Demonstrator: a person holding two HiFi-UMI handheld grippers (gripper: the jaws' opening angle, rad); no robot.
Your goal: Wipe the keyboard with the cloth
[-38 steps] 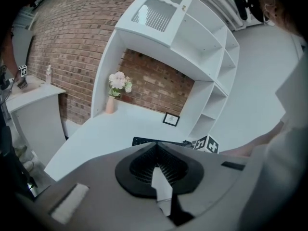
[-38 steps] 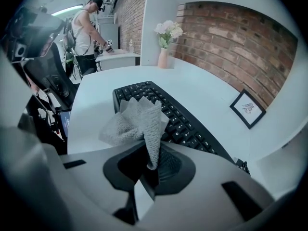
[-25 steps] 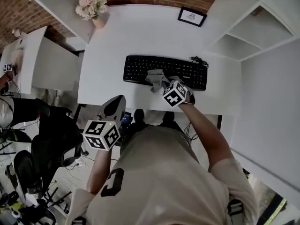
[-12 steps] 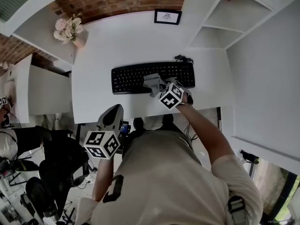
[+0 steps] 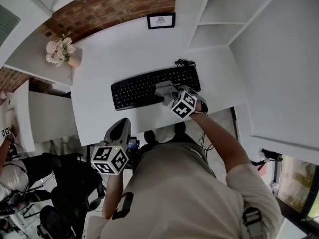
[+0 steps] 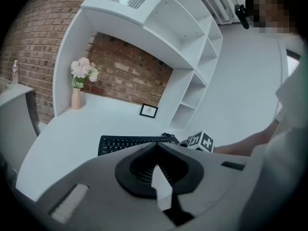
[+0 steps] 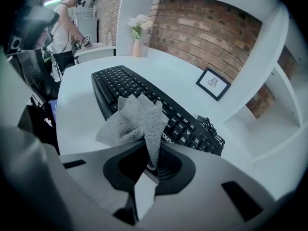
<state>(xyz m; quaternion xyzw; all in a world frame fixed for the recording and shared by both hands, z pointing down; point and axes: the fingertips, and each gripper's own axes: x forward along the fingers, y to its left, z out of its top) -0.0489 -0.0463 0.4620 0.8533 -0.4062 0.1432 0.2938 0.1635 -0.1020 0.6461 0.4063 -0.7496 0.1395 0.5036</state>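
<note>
While the right tool (image 5: 174,96) clamps the cloth (image 5: 166,89) on the keyboard (image 5: 133,90), the left tool (image 5: 119,126) — closed, empty — hangs well apart.

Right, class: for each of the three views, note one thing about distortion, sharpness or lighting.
Head view: the fisheye bows the white desk and the white shelves; light is even, shadows faint. Left gripper view: black vignette in the corners, a mosaic patch top right. Right gripper view: same vignette; the grey woven cloth and black keyboard are sharp.
</note>
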